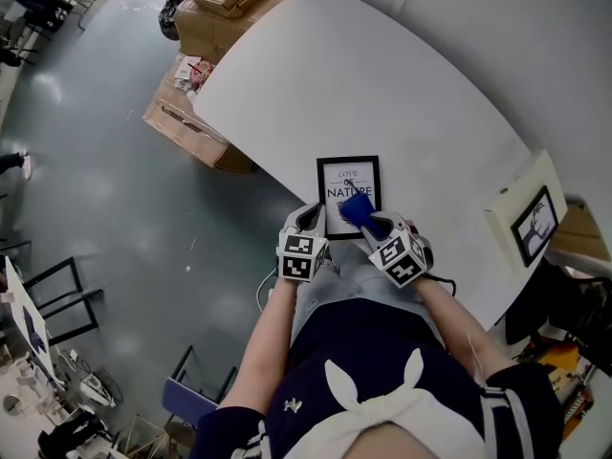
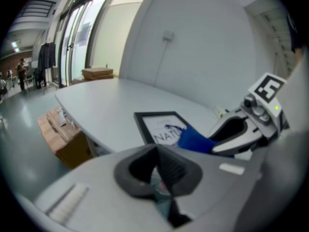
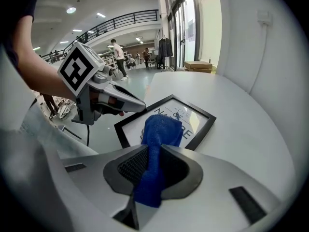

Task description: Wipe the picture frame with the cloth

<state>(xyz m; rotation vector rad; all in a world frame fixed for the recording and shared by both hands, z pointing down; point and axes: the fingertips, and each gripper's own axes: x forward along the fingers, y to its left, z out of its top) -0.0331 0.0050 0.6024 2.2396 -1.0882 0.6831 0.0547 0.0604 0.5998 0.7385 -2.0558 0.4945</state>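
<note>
The frame has a thin black border round a white print with dark lettering, and lies flat by the near edge of the white surface, with bare room beyond it. My right gripper's jaws clench the blue cloth, its free end on the print; my left gripper's jaws are pressed together on nothing, beside the frame's near left corner

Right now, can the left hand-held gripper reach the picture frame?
Probably yes. The left hand-held gripper is beside the near left corner of the picture frame, with bare table between. The right hand-held gripper, shut on the blue cloth, is further right.
</note>
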